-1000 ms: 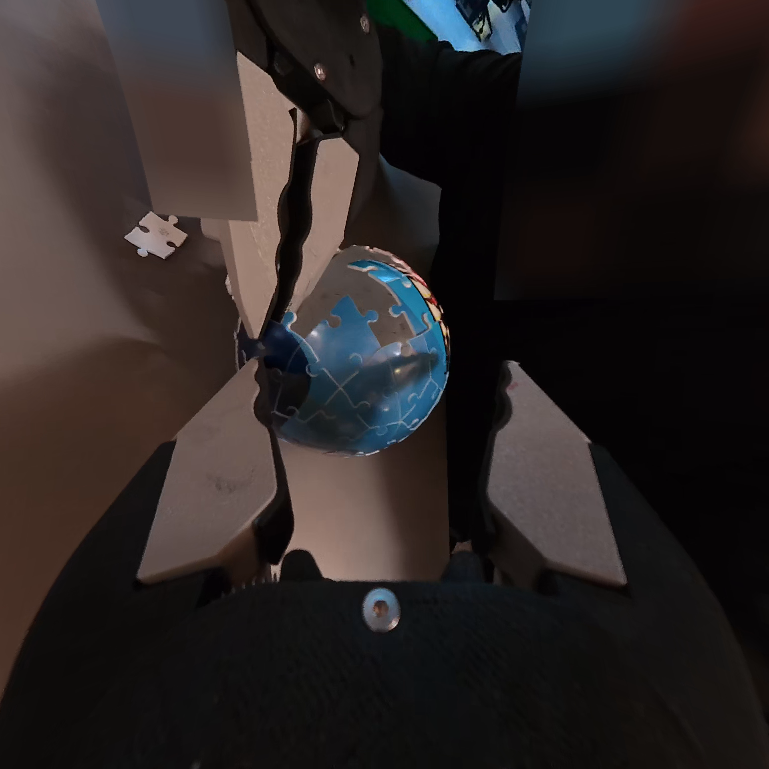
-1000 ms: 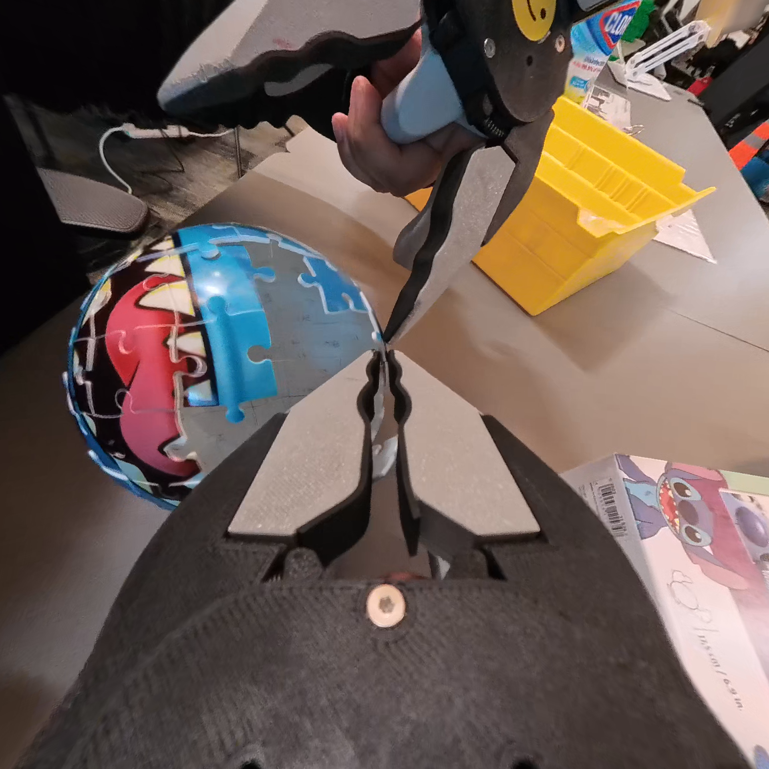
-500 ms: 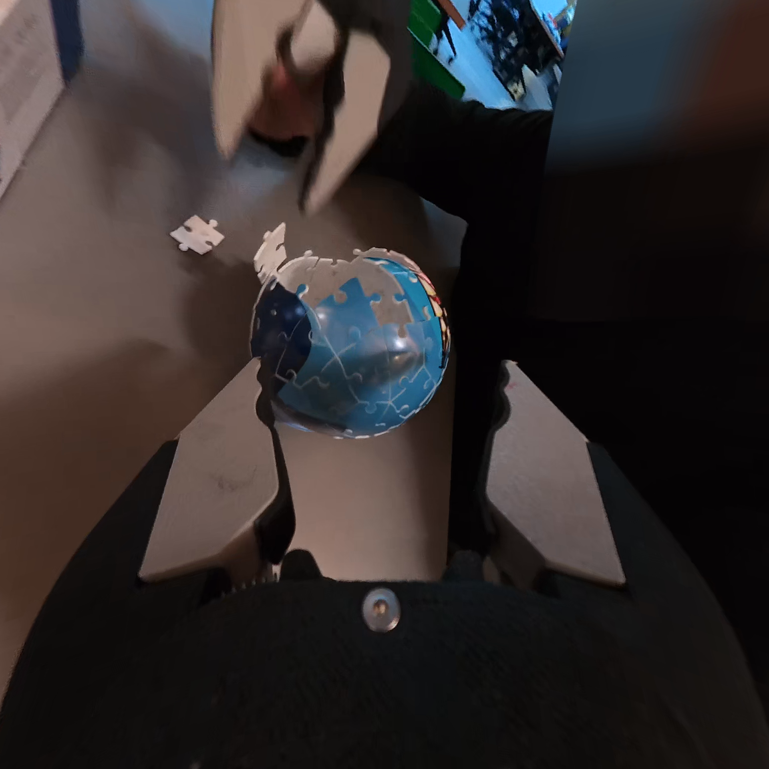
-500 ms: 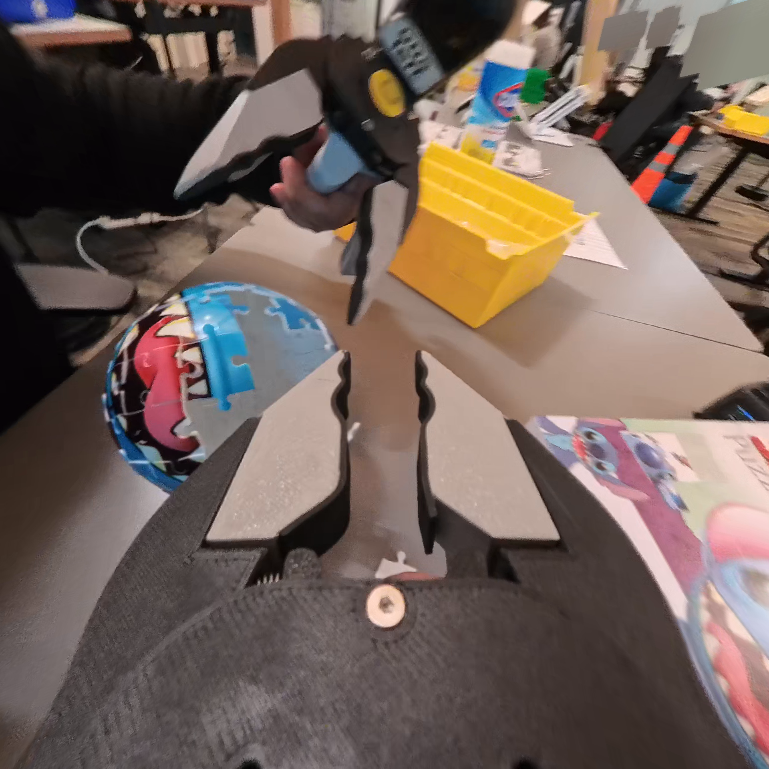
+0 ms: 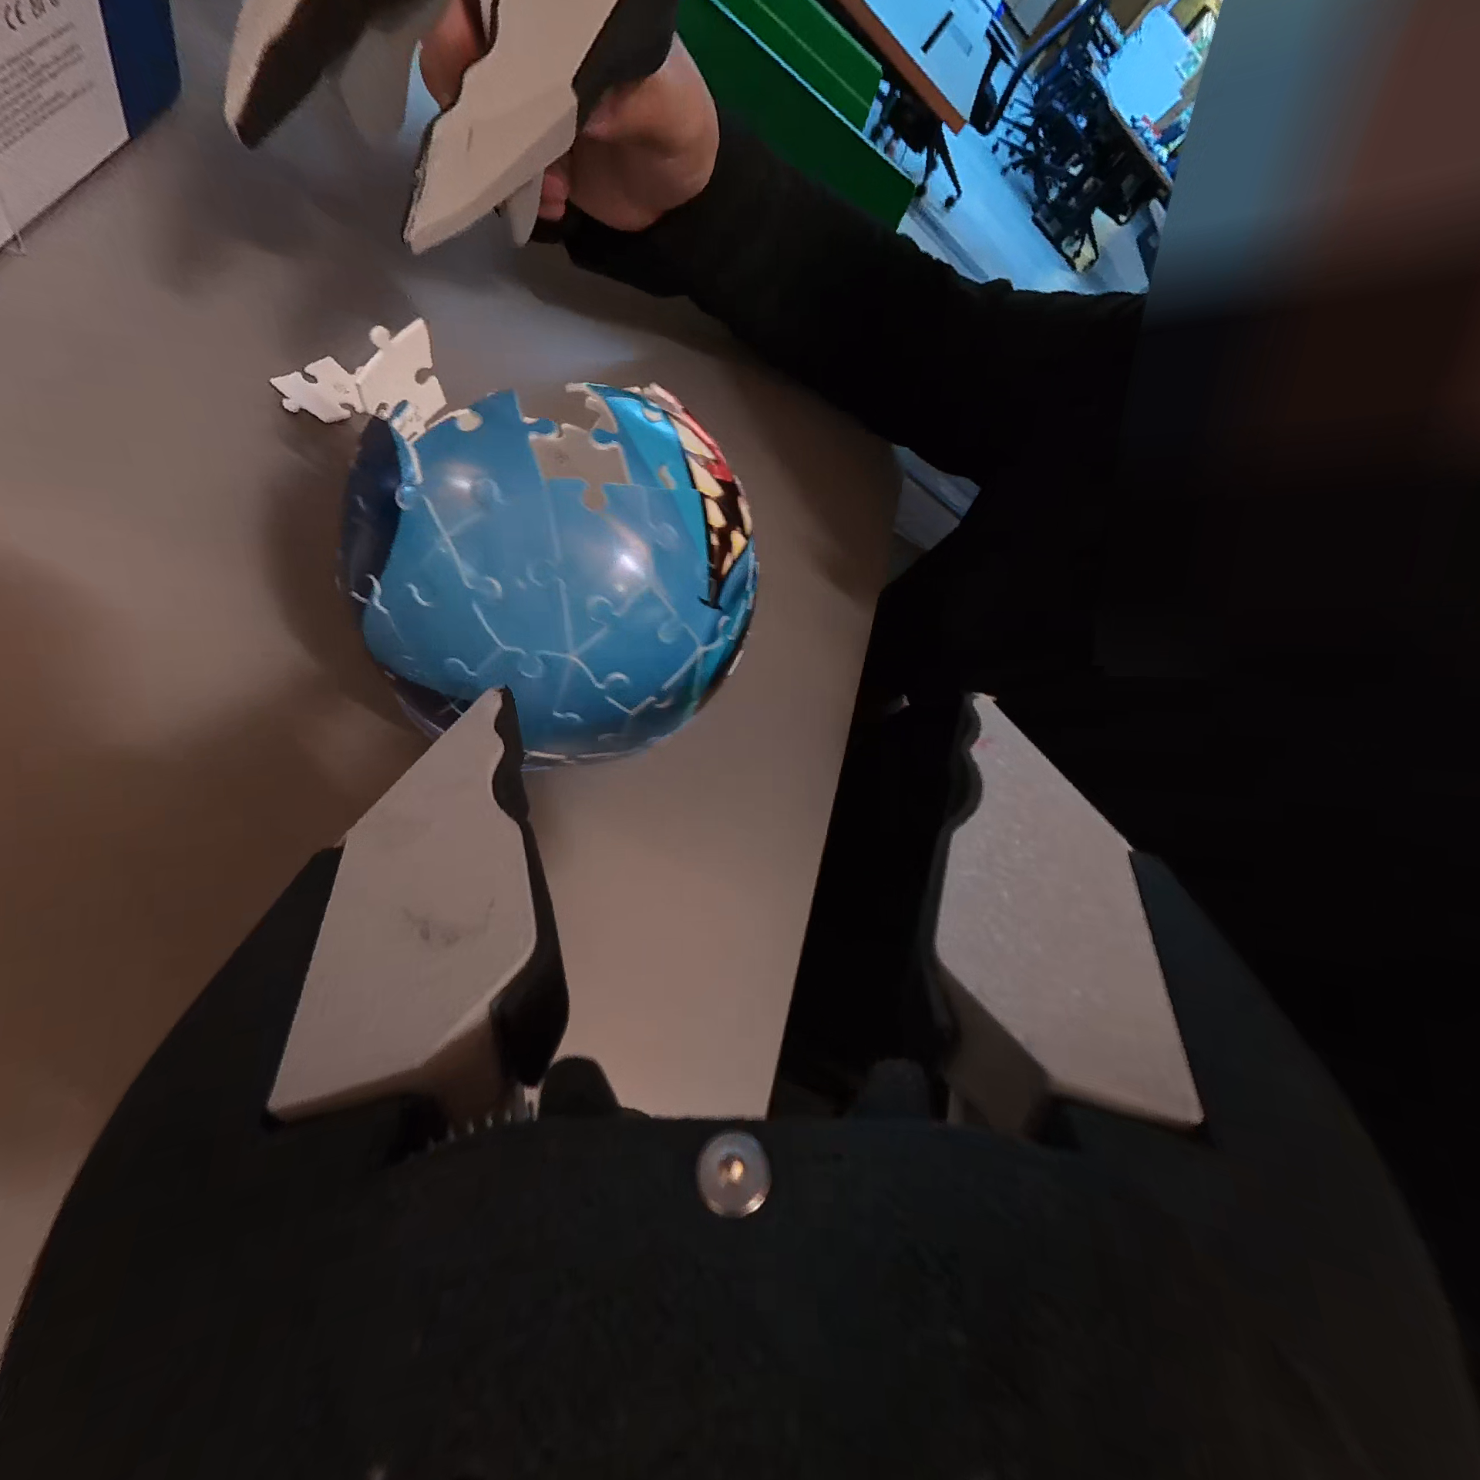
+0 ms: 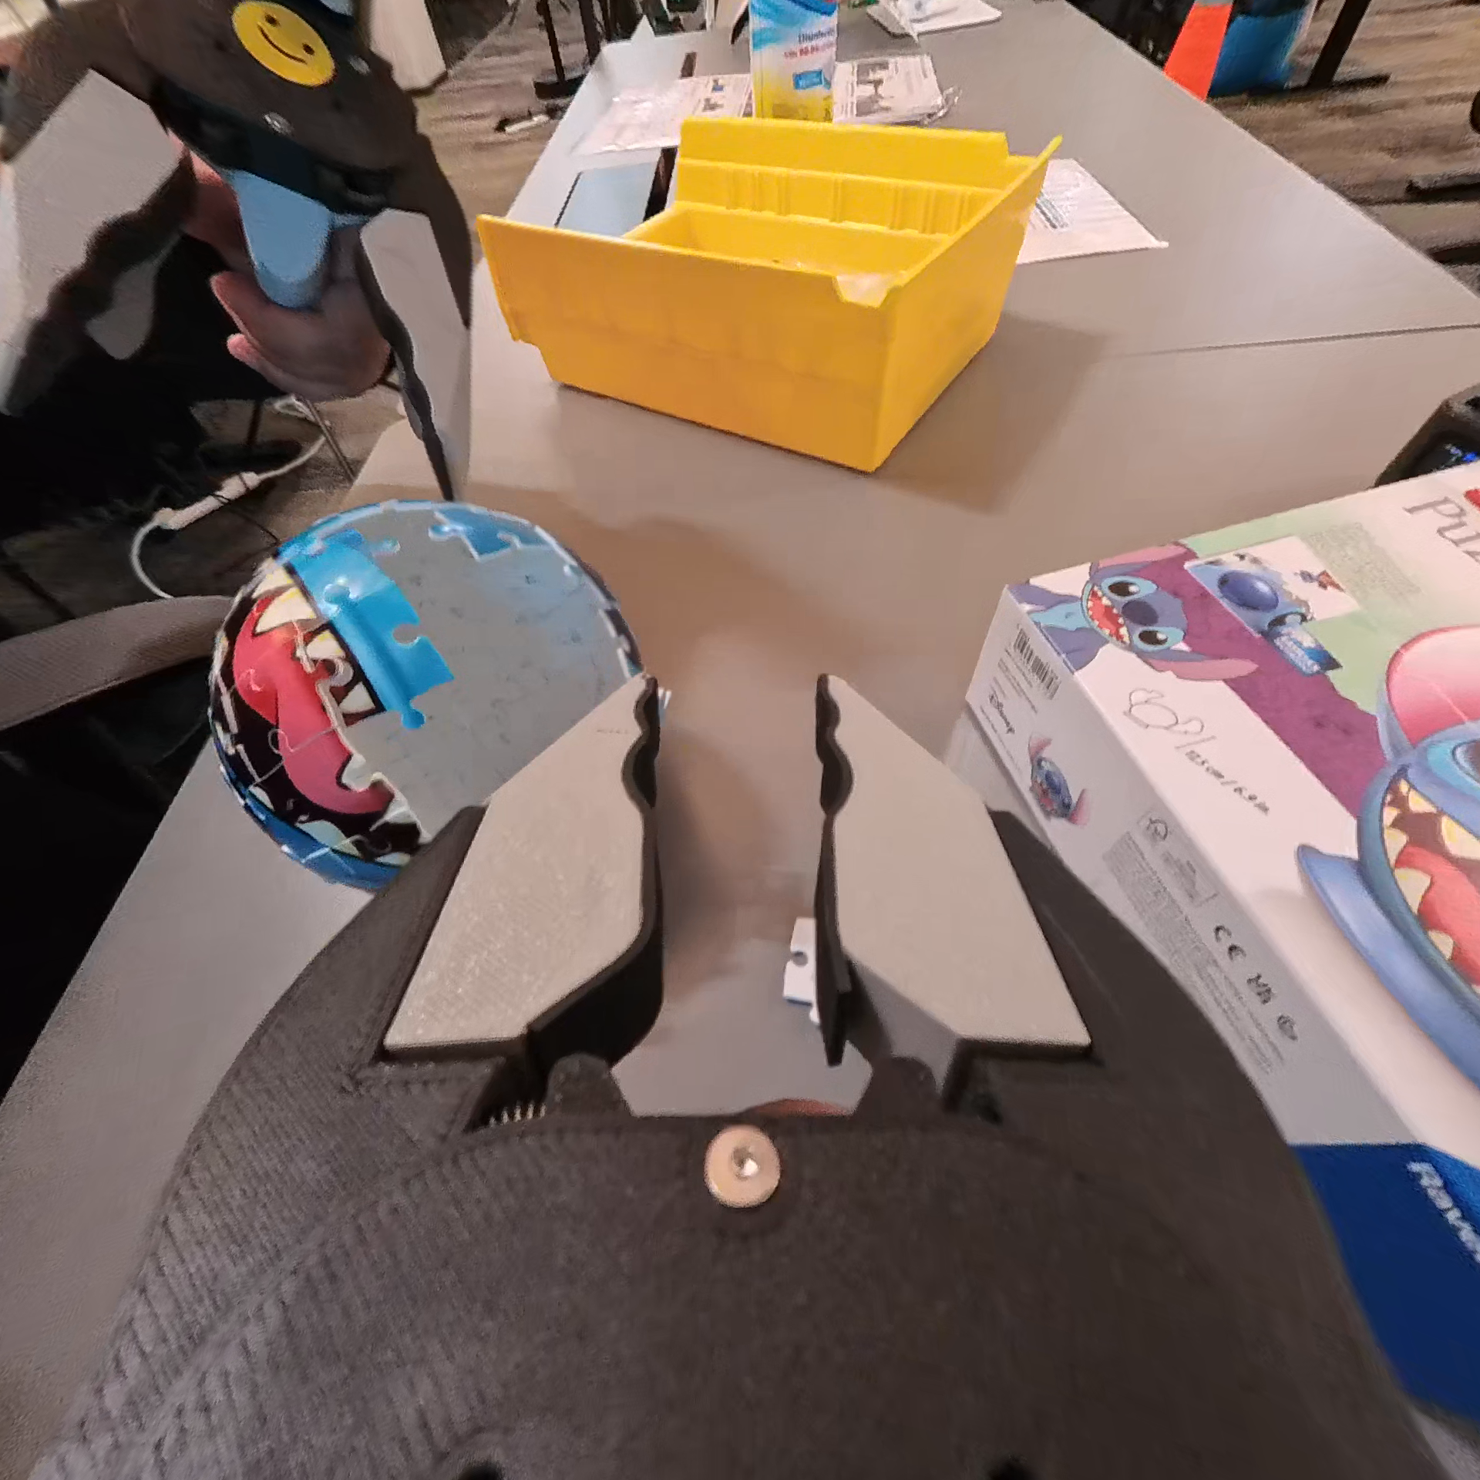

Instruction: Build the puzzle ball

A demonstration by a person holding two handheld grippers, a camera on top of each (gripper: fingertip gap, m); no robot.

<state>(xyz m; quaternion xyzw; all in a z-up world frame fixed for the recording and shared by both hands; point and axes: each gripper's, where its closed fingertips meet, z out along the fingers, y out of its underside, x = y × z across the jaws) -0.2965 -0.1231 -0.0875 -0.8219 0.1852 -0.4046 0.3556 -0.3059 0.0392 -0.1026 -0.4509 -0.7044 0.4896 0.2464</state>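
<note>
The puzzle ball [image 5: 552, 577] sits on the grey table, blue outside with a red mouth and teeth. In the right wrist view the ball [image 6: 416, 689] shows a wide gap with its grey inside. A white piece [image 5: 400, 372] stands up at the ball's far rim. My left gripper [image 5: 733, 701] is open and empty just short of the ball; one fingertip [image 6: 440, 472] hovers above it. My right gripper [image 6: 737, 693] is open and empty, to the right of the ball and clear of it. A loose piece [image 6: 801, 969] lies on the table between its fingers.
Another loose white piece [image 5: 316, 392] lies on the table behind the ball. A yellow bin [image 6: 769, 320] stands farther back. The puzzle's box [image 6: 1241, 761] lies at the right, close to my right gripper. The ball is near the table's edge [image 5: 865, 641].
My right gripper was shut at the ball's rim; it has opened and drawn back away from the ball. A white piece now stands at that rim. My left gripper stays open.
</note>
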